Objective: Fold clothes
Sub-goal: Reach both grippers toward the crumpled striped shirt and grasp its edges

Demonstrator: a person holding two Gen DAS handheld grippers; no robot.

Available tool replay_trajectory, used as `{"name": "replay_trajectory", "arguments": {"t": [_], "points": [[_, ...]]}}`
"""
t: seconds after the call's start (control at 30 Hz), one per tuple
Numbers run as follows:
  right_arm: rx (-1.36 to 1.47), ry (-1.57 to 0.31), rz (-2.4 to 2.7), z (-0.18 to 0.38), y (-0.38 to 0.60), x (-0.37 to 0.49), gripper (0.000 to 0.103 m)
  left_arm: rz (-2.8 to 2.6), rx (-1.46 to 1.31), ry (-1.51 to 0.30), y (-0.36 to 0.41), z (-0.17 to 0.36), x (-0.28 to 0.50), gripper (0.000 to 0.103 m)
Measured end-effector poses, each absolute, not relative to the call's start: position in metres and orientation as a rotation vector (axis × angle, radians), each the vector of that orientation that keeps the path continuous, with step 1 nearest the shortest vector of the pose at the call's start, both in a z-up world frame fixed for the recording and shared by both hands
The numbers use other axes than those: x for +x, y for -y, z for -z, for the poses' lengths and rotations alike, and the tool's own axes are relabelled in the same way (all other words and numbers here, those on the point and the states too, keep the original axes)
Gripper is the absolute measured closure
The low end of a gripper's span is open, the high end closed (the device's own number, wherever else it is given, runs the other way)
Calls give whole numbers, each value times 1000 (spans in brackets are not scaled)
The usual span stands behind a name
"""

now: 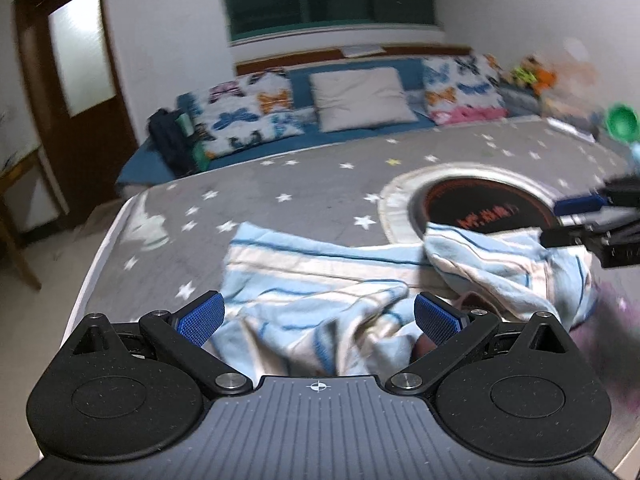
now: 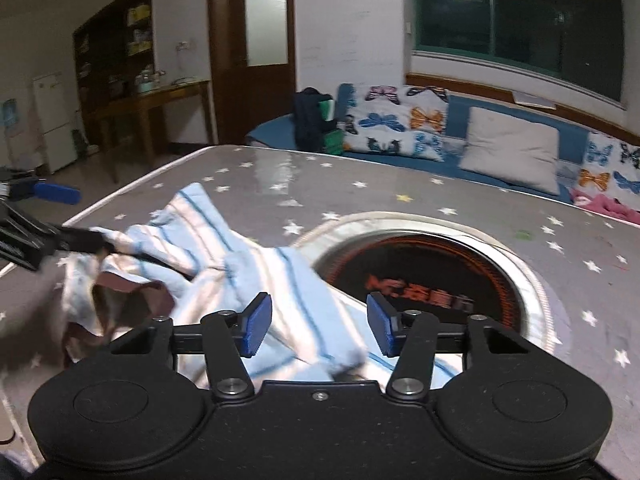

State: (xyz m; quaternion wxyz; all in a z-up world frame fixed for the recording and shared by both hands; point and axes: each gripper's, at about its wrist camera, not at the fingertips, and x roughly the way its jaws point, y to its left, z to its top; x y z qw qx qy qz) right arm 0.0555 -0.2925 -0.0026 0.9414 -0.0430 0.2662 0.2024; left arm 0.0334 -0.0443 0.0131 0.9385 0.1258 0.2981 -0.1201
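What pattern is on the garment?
Light blue with white and darker blue stripes; garment shows best in the left wrist view.

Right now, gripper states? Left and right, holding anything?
Left gripper: open, jaws spread over the striped garment, gripping nothing.
Right gripper: open, jaws apart above the same garment, gripping nothing.

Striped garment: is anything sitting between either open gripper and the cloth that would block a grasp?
Nothing visible does. The striped garment lies crumpled directly between and beneath the open left gripper, and the open right gripper has the same cloth between its fingers. The round inset lies beyond it.
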Motion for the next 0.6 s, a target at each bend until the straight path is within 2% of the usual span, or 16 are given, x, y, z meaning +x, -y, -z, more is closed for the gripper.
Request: {"name": "replay_trajectory", "arguments": {"t": [0.17,0.3,0.37,0.43,0.5,0.6], "points": [[-111,-545,-477,0,266,59,49,289,285,-638,50,-7,49,9],[-127,-552,-522,0,247,63,49,311,288,-674,50,-1,60,30],[-146,-564,-534,1,236,67,50,323,272,-692,47,2,62,44],[-162,-575,-539,3,227,70,55,332,255,-707,45,4,63,64],[-180,-590,-540,8,222,77,57,349,213,-721,40,5,63,74],[-197,-615,-530,12,217,80,67,344,189,-711,36,3,58,76]]}}
